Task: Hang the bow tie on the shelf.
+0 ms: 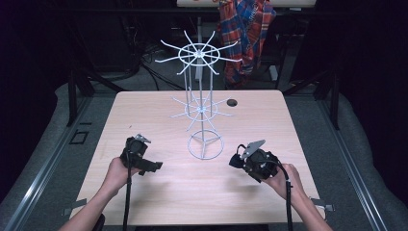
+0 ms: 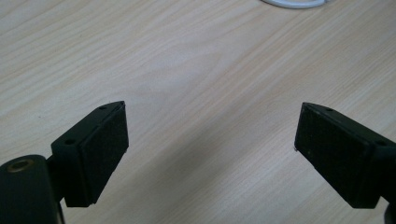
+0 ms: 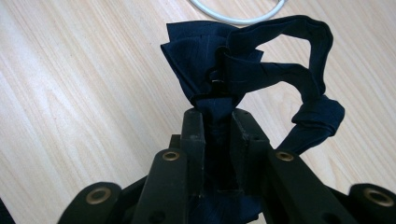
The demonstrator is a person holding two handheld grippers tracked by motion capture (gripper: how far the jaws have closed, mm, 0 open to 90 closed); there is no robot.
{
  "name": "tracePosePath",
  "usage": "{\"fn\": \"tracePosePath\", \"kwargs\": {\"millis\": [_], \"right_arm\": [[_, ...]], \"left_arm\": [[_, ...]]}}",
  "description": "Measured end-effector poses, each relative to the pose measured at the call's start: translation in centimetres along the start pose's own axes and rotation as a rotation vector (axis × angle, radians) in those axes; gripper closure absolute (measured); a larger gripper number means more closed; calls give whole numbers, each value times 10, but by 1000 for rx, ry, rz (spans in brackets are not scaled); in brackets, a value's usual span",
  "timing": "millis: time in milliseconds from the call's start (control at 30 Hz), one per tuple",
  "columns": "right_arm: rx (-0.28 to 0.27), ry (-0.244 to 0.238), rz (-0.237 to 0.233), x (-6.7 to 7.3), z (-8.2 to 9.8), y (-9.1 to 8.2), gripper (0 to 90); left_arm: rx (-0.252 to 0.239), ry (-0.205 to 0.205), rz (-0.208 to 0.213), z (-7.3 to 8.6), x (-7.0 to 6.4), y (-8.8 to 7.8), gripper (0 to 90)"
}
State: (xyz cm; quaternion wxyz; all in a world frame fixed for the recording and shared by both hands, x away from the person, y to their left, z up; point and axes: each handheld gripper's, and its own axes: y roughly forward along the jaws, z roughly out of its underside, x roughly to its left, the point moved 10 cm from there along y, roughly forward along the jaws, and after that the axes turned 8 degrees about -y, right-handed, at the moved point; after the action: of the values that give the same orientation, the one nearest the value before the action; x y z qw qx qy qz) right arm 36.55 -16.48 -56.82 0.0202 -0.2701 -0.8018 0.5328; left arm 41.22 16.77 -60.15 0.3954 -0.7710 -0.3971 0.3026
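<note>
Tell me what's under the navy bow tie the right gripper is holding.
Bare wooden table lies beneath the navy bow tie, with the wire stand's white base ring just beyond it. The right gripper is clamped on the tie's near end, hiding that part and the table under it.

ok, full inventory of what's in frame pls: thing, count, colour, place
wire rack: 1, white, two tiers of spokes on a ring base, upright at table centre
bow tie: 1, dark navy, with a looped strap, clamped in the right gripper above the table
table: 1, light wood, fills the middle of the high view
cable hole: 1, dark, in the table top right of the rack
plaid cloth: 1, red and blue, hanging behind the table
left gripper: 1, black, fingers wide apart with nothing between, low over the table left of the rack base
right gripper: 1, black, fingers shut on the bow tie, right of the rack base
hands: 2, one on each gripper, entering from the bottom edge
</note>
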Motion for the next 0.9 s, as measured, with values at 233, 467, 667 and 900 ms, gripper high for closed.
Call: {"fn": "tracePosePath", "kwargs": {"millis": [233, 467, 667, 900], "right_arm": [[15, 1, -1, -4, -2, -2, 764], [-14, 12, 14, -12, -13, -9, 764], [-32, 28, 24, -17, -18, -15, 764], [-32, 48, 27, -24, -19, -19, 764]], "left_arm": [[-2, 0, 3, 0, 0, 0, 99], [-1, -1, 3, 0, -1, 0, 99], [-2, 0, 2, 0, -1, 0, 99], [-1, -2, 2, 0, -1, 0, 99]]}}
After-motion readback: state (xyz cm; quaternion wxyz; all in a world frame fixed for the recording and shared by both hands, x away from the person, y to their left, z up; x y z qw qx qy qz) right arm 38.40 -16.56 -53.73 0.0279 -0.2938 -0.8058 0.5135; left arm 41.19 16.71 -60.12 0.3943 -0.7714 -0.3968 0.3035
